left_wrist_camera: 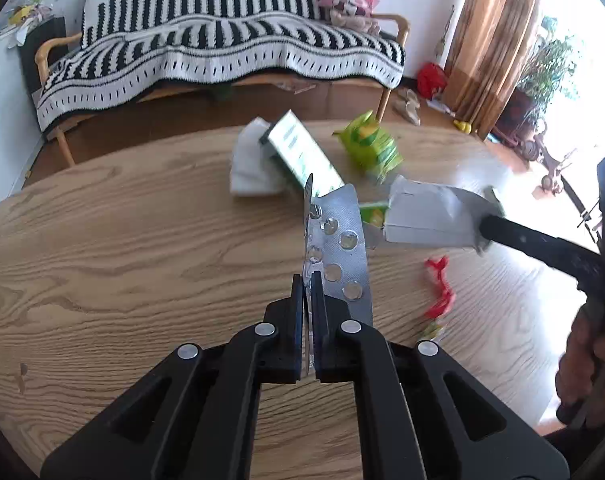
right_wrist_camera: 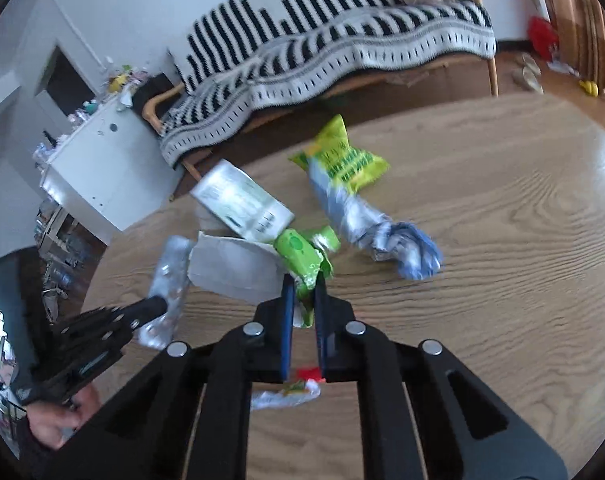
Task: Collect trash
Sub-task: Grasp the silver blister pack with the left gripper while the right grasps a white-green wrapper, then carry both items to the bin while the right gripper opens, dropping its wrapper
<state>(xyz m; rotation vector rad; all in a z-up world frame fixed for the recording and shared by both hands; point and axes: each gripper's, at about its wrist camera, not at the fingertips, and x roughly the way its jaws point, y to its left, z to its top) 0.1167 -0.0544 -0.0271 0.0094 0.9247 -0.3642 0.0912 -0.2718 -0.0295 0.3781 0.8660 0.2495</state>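
Step in hand: both items lifted clear of the worktop point(left_wrist_camera: 142, 240), no bin in view.
- Left gripper point(left_wrist_camera: 309, 292): fingers closed on an empty silver blister pack point(left_wrist_camera: 338, 248), held upright.
- Right gripper point(right_wrist_camera: 304, 292): fingers clamped on a torn green-and-white carton point(right_wrist_camera: 262, 268).
- Next move, judged: carry both to a receptacle, then release.
- Remaining on worktop: green snack bag point(right_wrist_camera: 342, 160), crumpled blue-silver wrapper point(right_wrist_camera: 382, 232), white medicine box point(right_wrist_camera: 242, 204), red scrap point(left_wrist_camera: 440, 288).
- Obstruction: grippers close together; the items may collide.

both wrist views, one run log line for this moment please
left gripper: shut on blister pack | right gripper: shut on flattened carton | table: green bag, red wrapper
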